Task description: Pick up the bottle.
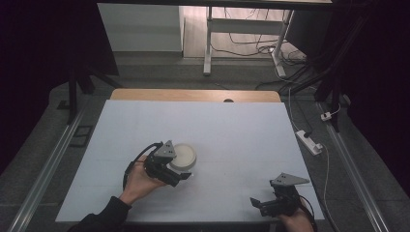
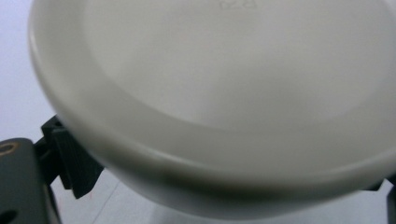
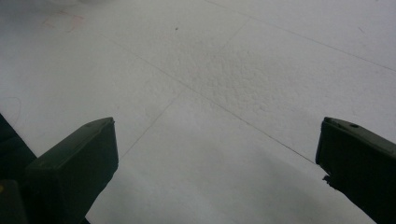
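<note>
White tabletop (image 1: 232,125) runs bare around me, with 1 white round container (image 1: 184,155) left of centre. My left gripper (image 1: 180,177) is at its near side; in the left gripper view the container (image 2: 219,93) sits between the 2 jaws, but I cannot tell if they press it. My worry: a shallow hold under that smooth rim could let it tip or slip. My right gripper (image 1: 258,203) idles near the front edge, jaws wide apart.

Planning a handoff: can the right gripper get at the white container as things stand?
Probably yes. The right gripper is open near the table's front edge, with bare surface between it and the white container. The left gripper straddles the container's near side, so the right side looks freest.
</note>
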